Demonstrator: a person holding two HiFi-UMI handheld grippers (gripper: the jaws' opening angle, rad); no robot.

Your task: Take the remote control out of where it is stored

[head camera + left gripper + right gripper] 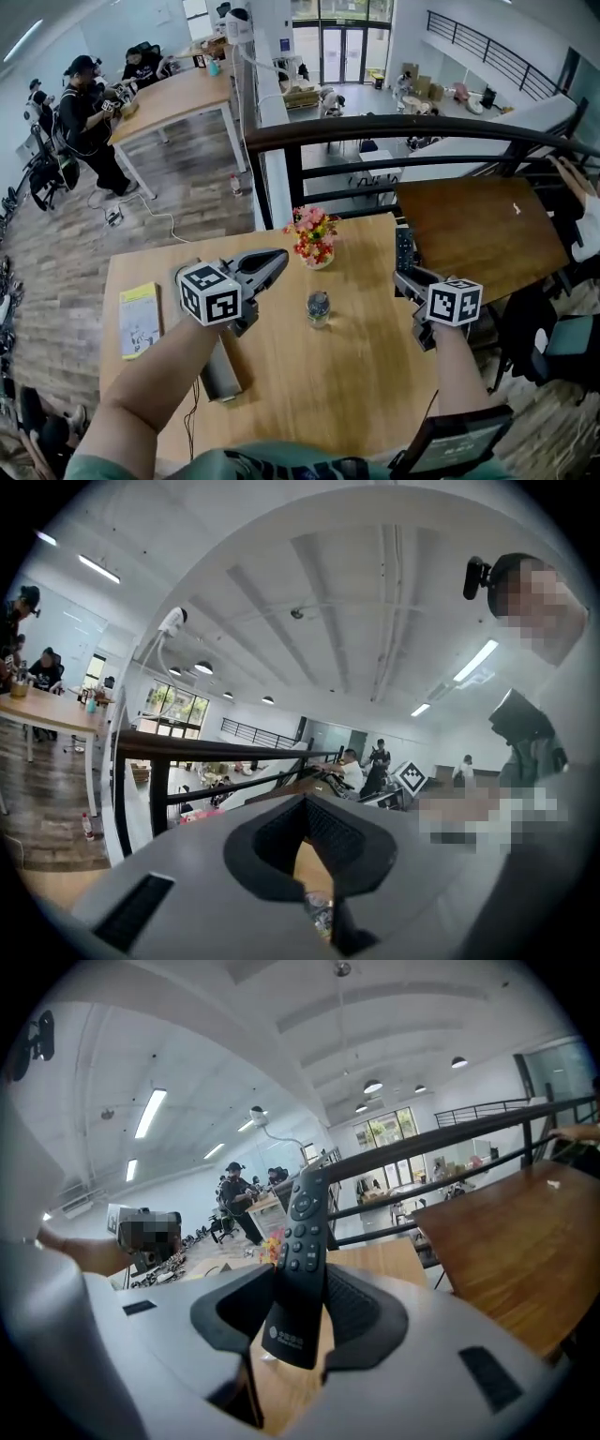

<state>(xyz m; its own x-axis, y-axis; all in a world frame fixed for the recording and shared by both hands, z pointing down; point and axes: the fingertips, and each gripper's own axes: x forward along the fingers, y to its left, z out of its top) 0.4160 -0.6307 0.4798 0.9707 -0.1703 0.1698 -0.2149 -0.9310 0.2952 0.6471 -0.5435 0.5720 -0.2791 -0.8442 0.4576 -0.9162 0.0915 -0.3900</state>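
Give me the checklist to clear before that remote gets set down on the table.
1. Remote control gripped by right gripper: ok, jaws closed on its lower half.
2. Remote upright: ok, only slightly tilted.
3. Left gripper free: ok, jaws together on nothing.
4. Bare table for set-down: ok.
5. Bottle and flowers apart from the remote: ok.
6. Clear of its storage place: cannot tell, none recognisable.

Strip lights [150, 1115] are glowing overhead. A black railing [422, 129] is running behind the wooden table [328, 384]; people [89, 117] are working at a desk [178, 94] beyond.
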